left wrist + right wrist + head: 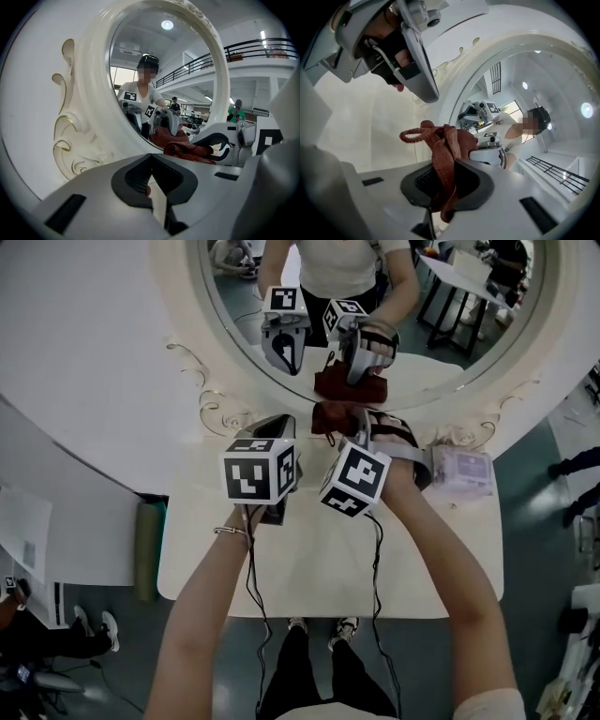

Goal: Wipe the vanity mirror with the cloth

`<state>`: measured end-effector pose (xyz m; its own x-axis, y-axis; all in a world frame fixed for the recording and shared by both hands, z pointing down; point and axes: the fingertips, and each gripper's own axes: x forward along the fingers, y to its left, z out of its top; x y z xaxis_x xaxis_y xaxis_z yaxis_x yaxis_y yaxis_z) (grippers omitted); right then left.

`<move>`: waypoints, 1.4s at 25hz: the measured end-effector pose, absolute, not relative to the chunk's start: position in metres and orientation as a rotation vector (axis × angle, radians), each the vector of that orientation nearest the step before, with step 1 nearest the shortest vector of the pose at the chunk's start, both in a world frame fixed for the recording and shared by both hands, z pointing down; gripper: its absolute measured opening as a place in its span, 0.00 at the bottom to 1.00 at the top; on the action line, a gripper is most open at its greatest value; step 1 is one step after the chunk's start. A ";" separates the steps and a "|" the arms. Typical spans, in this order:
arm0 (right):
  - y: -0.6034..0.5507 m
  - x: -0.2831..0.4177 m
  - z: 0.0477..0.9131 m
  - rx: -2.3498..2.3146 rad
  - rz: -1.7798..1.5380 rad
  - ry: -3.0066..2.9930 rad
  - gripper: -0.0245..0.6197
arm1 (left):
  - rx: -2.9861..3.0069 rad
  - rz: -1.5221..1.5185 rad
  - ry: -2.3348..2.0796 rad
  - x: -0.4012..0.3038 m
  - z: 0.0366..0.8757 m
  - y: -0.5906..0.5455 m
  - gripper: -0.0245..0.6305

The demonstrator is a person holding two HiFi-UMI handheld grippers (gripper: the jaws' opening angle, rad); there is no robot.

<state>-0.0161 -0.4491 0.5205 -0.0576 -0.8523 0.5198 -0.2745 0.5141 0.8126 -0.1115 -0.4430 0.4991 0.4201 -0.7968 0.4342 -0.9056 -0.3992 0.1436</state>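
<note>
The round vanity mirror [441,334] in its cream carved frame [220,409] stands at the back of the white table [309,559]. My right gripper [358,427] is shut on a dark red cloth [333,416], which is bunched right at the mirror's lower rim. In the right gripper view the cloth [440,140] rises out of the closed jaws of the right gripper [443,187], close to the glass [525,93]. My left gripper [272,426] hovers just left of it with jaws together and nothing held. The left gripper view shows the cloth [187,150] beside the frame [93,117].
A pale purple box [461,472] lies on the table at the right, next to my right wrist. A green roll [147,549] stands against the table's left edge. The mirror reflects both grippers, the cloth and a person. Feet show on the floor at the left.
</note>
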 end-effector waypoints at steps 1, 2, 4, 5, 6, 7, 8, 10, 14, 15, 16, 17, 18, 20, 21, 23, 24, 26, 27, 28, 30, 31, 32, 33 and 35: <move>-0.449 -0.016 0.520 0.989 -0.624 -1.608 0.13 | 2.326 0.423 -1.458 -0.111 0.499 -0.443 0.05; -0.449 -0.016 0.518 0.994 -0.622 -1.610 0.13 | 2.329 0.423 -1.457 -0.110 0.497 -0.444 0.05; -0.448 -0.016 0.509 1.005 -0.628 -1.610 0.13 | 2.336 0.422 -1.461 -0.109 0.491 -0.444 0.05; -0.447 -0.014 0.502 1.010 -0.633 -1.609 0.13 | 2.341 0.421 -1.466 -0.107 0.486 -0.445 0.05; -0.446 -0.012 0.494 1.013 -0.637 -1.611 0.13 | 2.348 0.419 -1.472 -0.105 0.478 -0.446 0.05; -0.445 -0.009 0.483 1.019 -0.643 -1.612 0.13 | 2.358 0.417 -1.482 -0.102 0.468 -0.447 0.05; -0.446 -0.005 0.469 1.032 -0.656 -1.609 0.13 | 2.372 0.411 -1.496 -0.099 0.456 -0.450 0.05; -0.452 0.006 0.430 1.081 -0.698 -1.596 0.13 | 2.415 0.381 -1.528 -0.091 0.422 -0.459 0.05; -0.456 0.030 0.347 1.186 -0.770 -1.565 0.13 | 2.503 0.299 -1.576 -0.075 0.345 -0.468 0.05; -0.456 0.036 0.324 1.215 -0.797 -1.549 0.13 | 2.527 0.275 -1.586 -0.070 0.325 -0.469 0.04; -0.456 0.043 0.301 1.245 -0.826 -1.532 0.13 | 2.550 0.248 -1.594 -0.065 0.305 -0.470 0.05; -0.454 0.049 0.279 1.276 -0.852 -1.515 0.13 | 2.571 0.221 -1.600 -0.061 0.286 -0.470 0.05; -0.452 0.055 0.259 1.303 -0.875 -1.501 0.13 | 2.589 0.196 -1.604 -0.056 0.269 -0.468 0.05; -0.445 0.067 0.221 1.354 -0.916 -1.473 0.13 | 2.624 0.155 -1.614 -0.045 0.237 -0.463 0.05; -0.443 0.074 0.201 1.379 -0.939 -1.455 0.13 | 2.645 0.134 -1.620 -0.039 0.219 -0.462 0.05; -0.440 0.088 0.162 1.430 -0.986 -1.413 0.13 | 2.697 0.088 -1.633 -0.024 0.184 -0.460 0.05; -0.439 0.094 0.145 1.450 -1.007 -1.394 0.13 | 2.723 0.068 -1.636 -0.016 0.168 -0.458 0.05; -0.435 0.104 0.118 1.482 -1.042 -1.362 0.13 | 2.766 0.036 -1.626 -0.001 0.143 -0.454 0.05; -0.434 0.108 0.107 1.494 -1.059 -1.347 0.13 | 2.781 0.020 -1.618 0.006 0.133 -0.453 0.05; -0.433 0.111 0.096 1.505 -1.076 -1.332 0.13 | 2.793 0.004 -1.611 0.013 0.122 -0.452 0.05; -0.432 0.116 0.078 1.522 -1.107 -1.311 0.13 | 2.812 -0.028 -1.603 0.024 0.106 -0.451 0.05; -0.431 0.117 0.071 1.527 -1.120 -1.306 0.13 | 2.818 -0.040 -1.603 0.029 0.100 -0.450 0.05; -0.431 0.118 0.066 1.531 -1.132 -1.302 0.13 | 2.823 -0.049 -1.605 0.032 0.096 -0.449 0.05; -0.431 0.119 0.063 1.532 -1.142 -1.298 0.13 | 2.828 -0.055 -1.606 0.035 0.093 -0.449 0.05; -0.432 0.120 0.062 1.529 -1.153 -1.286 0.13 | 2.842 -0.066 -1.605 0.040 0.092 -0.447 0.04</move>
<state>0.1202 -0.4317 0.0619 0.0631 -0.9880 -0.1411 -0.2470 -0.1524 0.9570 0.0396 -0.4472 0.0915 0.5176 -0.8503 -0.0956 -0.8553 -0.5108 -0.0869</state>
